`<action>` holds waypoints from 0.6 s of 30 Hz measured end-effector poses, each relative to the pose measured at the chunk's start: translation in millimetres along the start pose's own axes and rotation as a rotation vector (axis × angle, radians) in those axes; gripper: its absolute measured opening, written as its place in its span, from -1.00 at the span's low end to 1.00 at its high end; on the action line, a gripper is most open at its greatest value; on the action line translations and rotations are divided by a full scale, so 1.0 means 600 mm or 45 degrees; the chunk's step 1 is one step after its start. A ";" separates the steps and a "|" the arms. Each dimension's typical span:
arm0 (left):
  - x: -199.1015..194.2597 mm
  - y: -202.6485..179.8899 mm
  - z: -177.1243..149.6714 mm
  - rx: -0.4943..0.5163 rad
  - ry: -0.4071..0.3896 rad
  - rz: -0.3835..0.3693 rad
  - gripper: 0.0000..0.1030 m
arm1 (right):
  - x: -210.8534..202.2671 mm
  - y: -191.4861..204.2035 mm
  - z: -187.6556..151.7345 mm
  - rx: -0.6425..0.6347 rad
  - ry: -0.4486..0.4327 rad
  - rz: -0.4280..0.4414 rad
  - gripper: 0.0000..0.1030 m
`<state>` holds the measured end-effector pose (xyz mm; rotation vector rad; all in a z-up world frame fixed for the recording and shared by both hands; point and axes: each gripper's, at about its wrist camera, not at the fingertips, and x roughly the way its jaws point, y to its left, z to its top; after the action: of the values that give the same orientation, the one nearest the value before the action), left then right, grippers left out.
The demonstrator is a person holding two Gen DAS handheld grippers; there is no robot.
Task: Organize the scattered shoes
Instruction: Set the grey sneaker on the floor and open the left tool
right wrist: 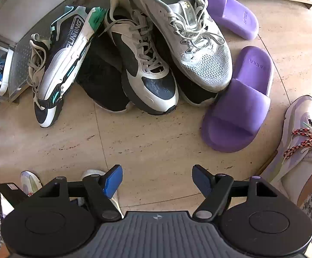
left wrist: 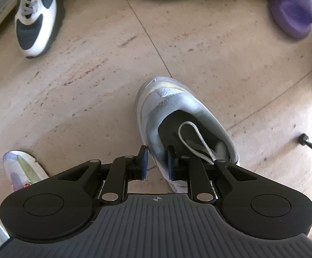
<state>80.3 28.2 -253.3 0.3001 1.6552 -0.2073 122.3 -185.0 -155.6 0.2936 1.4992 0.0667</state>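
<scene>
The left claw [left wrist: 157, 161] pinches the side wall of a silver-grey sneaker with a loose grey lace loop [left wrist: 177, 118]. One blue pad is outside the shoe and one is inside its dark opening. The shoe's toe points away over the tan stone floor [left wrist: 91, 75]. I cannot tell if the shoe rests on the floor or hangs just above it.

To do this step well, I think the claw should keep squeezing the wall firmly, because a thin side like that can slip out. The lace loop lies close to the inner pad, so it could snag. Moving slowly and keeping the shoe level should help.

The right claw [right wrist: 157, 180] is wide open and holds nothing. It hangs over bare floor, near a pile of shoes. From left to right, the pile has a black and white running shoe with teal trim [right wrist: 56, 68], a white and dark grey laced sneaker [right wrist: 147, 73], and a light grey mesh sneaker [right wrist: 194, 43] lying on top. Beside them are two purple foam slides [right wrist: 237, 107]. The mesh sneaker may be the mate of the held shoe, so setting the two side by side looks like a good plan.
</scene>
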 end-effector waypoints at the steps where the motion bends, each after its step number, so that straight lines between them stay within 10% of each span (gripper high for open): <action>1: -0.002 0.000 0.001 -0.013 0.030 0.002 -0.01 | 0.001 0.001 0.000 -0.005 0.005 -0.003 0.44; 4: -0.015 -0.001 -0.003 0.005 0.042 0.035 0.37 | 0.003 0.004 -0.002 -0.021 0.020 -0.011 0.51; 11: -0.138 -0.013 -0.021 0.087 -0.057 0.085 0.41 | 0.003 0.008 -0.009 -0.066 0.025 -0.051 0.55; 18: -0.291 -0.032 0.005 -0.043 -0.492 -0.088 0.41 | -0.056 -0.003 0.008 -0.116 -0.158 -0.105 0.50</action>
<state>92.8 -3.9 -81.0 0.1645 1.2860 -0.2708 124.3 -194.8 -123.2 0.1593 1.3789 0.0499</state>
